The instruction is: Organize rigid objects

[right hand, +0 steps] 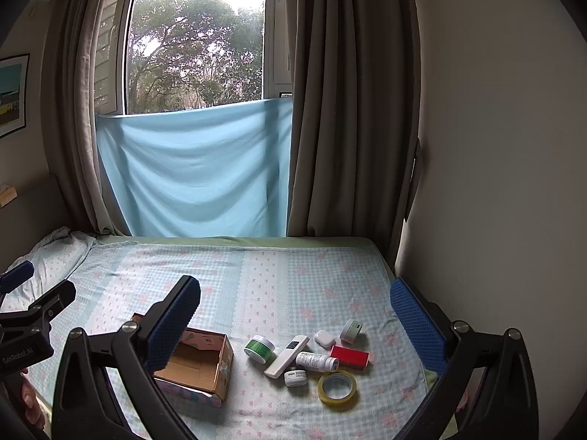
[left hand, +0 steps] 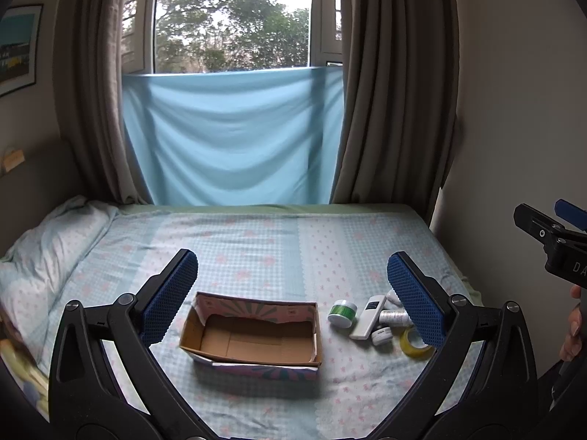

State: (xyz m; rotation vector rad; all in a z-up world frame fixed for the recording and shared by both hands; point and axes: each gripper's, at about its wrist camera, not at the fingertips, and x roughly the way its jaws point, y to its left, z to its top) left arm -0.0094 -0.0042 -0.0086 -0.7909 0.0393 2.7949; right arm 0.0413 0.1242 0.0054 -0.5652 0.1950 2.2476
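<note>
An empty open cardboard box [left hand: 253,337] [right hand: 198,363] sits on the bed. To its right lies a cluster: a green-lidded jar [right hand: 259,348] [left hand: 342,313], a white remote [right hand: 287,355] [left hand: 367,319], a white pill bottle [right hand: 316,361], a small white jar [right hand: 295,377], a yellow tape roll [right hand: 336,385] [left hand: 414,343], a red box [right hand: 348,357], a white earbud case [right hand: 324,338] and a round white tin [right hand: 351,331]. My left gripper [left hand: 293,293] is open above the box. My right gripper [right hand: 297,326] is open above the cluster.
The bed [left hand: 275,242] has a light blue checked sheet, with a pillow [left hand: 47,242] at the left. A wall [right hand: 495,183] runs along the bed's right side. Curtains [left hand: 396,91] and a blue cloth [left hand: 231,135] hang behind the bed.
</note>
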